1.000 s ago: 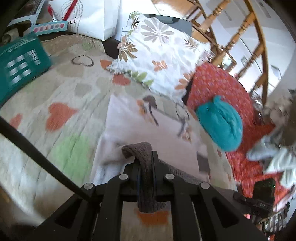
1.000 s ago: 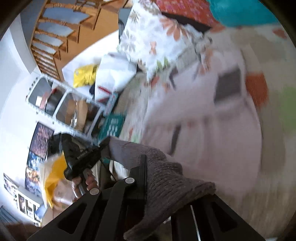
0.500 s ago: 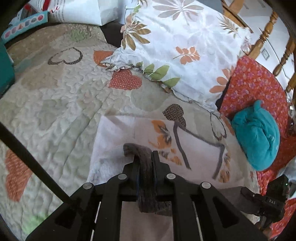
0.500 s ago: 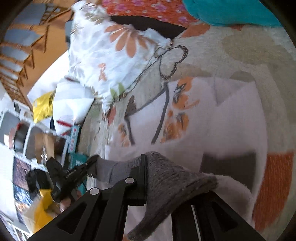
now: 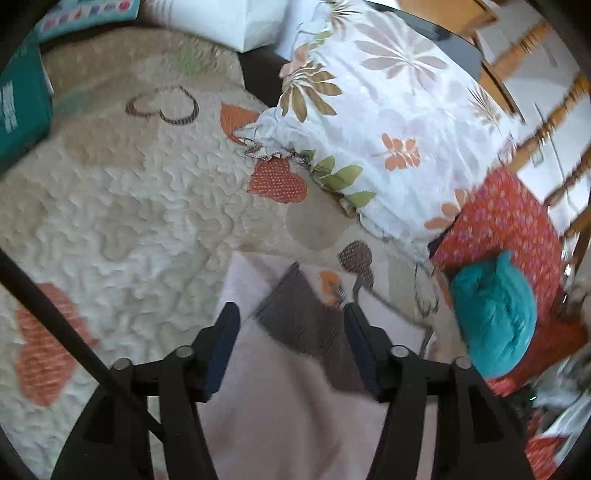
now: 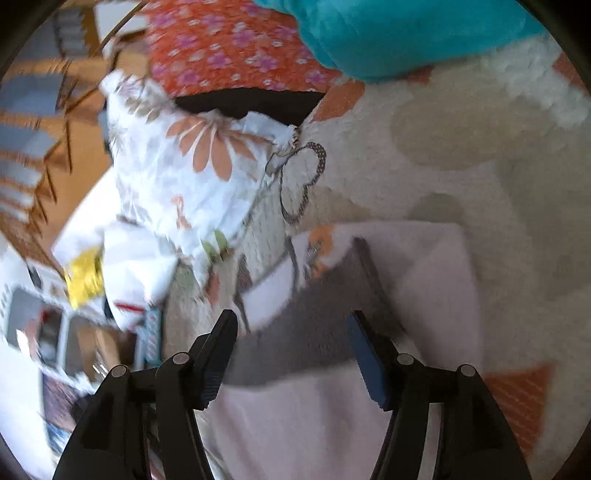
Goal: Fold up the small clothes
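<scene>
Where the left wrist view begins at its left edge, a teal cardboard box (image 5: 20, 110) is cut off by the frame, its print too blurred to read. Next, the cream quilted bedspread with heart patches (image 5: 122, 206) fills the middle ground. On it lies the pale pink garment with a grey knitted band and an orange-and-brown print (image 5: 295, 406), its near part hidden under the gripper frame. The left gripper (image 5: 291, 326) stands over it, jaws spread, having just been opening; the grey band lies between the fingers, and neither pad presses it. Further right, a white pillow with floral print (image 5: 388, 122) leans on the bedspread, then a red flower-patterned cloth (image 5: 506, 221) bearing a teal bundled fabric (image 5: 495, 314). Wooden chair rails (image 5: 546, 122) at the far right are smeared by motion.

Right wrist view, left to right: a shelf unit (image 6: 48, 332) and a yellow item (image 6: 83, 277), both too blurred to identify; the same pillow (image 6: 177, 184); then the right gripper (image 6: 291, 334), jaws likewise parted and just opened, with the grey band lying loose between the fingers on the pink garment (image 6: 424, 266). Above, the red cloth (image 6: 221, 48) and teal fabric (image 6: 399, 33) run out of frame at the top.
</scene>
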Tool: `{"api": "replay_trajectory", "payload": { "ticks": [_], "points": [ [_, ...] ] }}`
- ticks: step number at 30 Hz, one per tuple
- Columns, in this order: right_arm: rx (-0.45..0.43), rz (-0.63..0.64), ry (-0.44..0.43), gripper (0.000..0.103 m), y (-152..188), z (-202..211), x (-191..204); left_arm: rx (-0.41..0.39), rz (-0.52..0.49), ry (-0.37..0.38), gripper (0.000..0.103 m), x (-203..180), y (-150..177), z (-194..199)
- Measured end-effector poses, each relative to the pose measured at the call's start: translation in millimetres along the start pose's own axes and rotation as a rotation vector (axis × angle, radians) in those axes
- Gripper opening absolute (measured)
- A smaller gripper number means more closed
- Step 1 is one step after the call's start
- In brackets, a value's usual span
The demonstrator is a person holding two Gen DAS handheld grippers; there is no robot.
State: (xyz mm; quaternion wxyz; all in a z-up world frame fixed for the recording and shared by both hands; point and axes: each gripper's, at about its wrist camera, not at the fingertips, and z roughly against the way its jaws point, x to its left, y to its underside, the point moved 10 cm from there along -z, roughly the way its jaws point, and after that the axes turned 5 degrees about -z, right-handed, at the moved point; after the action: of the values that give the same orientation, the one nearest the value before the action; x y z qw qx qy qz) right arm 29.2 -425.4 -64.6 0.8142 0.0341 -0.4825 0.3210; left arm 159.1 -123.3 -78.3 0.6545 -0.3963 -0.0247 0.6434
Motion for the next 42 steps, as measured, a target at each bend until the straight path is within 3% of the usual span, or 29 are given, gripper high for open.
{"api": "replay_trajectory", "payload": {
  "ticks": [3, 10, 11, 12, 13, 14, 16, 18, 19, 21, 23, 27, 32, 36, 38, 42],
  "points": [
    [0.024, 0.102, 0.086, 0.067, 31.6, 29.9, -16.3, 0.068, -0.088, -0.025, 0.069, 9.3, 26.7, 13.8],
    [0.051, 0.209, 0.139, 0.067, 103.9, 71.5, -54.3, 0.278, -0.256, -0.106, 0.069, 39.3, 99.1, 7.3],
    [0.068, 0.216, 0.138, 0.066, 111.3, 68.3, -56.1, 0.301, -0.280, -0.125, 0.060, 41.6, 107.6, 2.6],
    [0.095, 0.220, 0.134, 0.046, 119.3, 63.0, -57.8, 0.288, -0.332, -0.190, 0.050, 43.7, 108.5, 2.7],
    [0.111, 0.214, 0.139, 0.010, 123.0, 58.3, -59.9, 0.282, -0.357, -0.222, 0.031, 43.2, 107.3, 5.4],
    [0.127, 0.203, 0.161, 0.009, 125.0, 54.4, -64.4, 0.274, -0.339, -0.212, 0.010, 41.6, 104.9, 9.4],
    [0.077, 0.225, 0.252, 0.009, 118.4, 61.1, -72.9, 0.228, -0.279, -0.263, 0.006, 50.2, 91.7, 21.7],
    [0.034, 0.272, 0.333, 0.010, 114.5, 69.6, -76.5, 0.162, -0.272, -0.388, 0.006, 66.3, 76.7, 34.1],
    [0.011, 0.302, 0.379, 0.017, 113.8, 75.6, -76.6, 0.137, -0.262, -0.433, 0.006, 73.4, 70.5, 38.7],
    [-0.021, 0.318, 0.405, 0.025, 113.1, 85.3, -73.0, 0.081, -0.214, -0.432, 0.016, 83.4, 59.3, 48.0],
    [-0.071, 0.328, 0.423, 0.031, 111.3, 99.5, -68.0, 0.042, -0.162, -0.375, 0.038, 82.5, 53.5, 56.2],
    [-0.103, 0.322, 0.458, 0.033, 112.6, 112.8, -71.3, -0.051, -0.149, -0.332, 0.044, 61.7, 44.4, 80.9],
    [-0.126, 0.302, 0.447, 0.033, 116.7, 117.7, -67.5, -0.142, -0.196, -0.267, 0.073, 10.1, 47.9, 112.3],
    [-0.180, 0.338, 0.445, 0.049, 115.9, 124.1, -59.8, -0.169, -0.210, -0.233, 0.082, -8.8, 55.4, 123.5],
    [-0.182, 0.345, 0.461, 0.049, 116.3, 121.6, -61.4, -0.154, -0.210, -0.256, 0.082, -5.9, 60.6, 116.9],
    [-0.219, 0.376, 0.498, 0.049, 111.2, 124.9, -56.9, -0.087, -0.222, -0.220, 0.082, -6.5, 70.0, 87.1]
  ]
}}
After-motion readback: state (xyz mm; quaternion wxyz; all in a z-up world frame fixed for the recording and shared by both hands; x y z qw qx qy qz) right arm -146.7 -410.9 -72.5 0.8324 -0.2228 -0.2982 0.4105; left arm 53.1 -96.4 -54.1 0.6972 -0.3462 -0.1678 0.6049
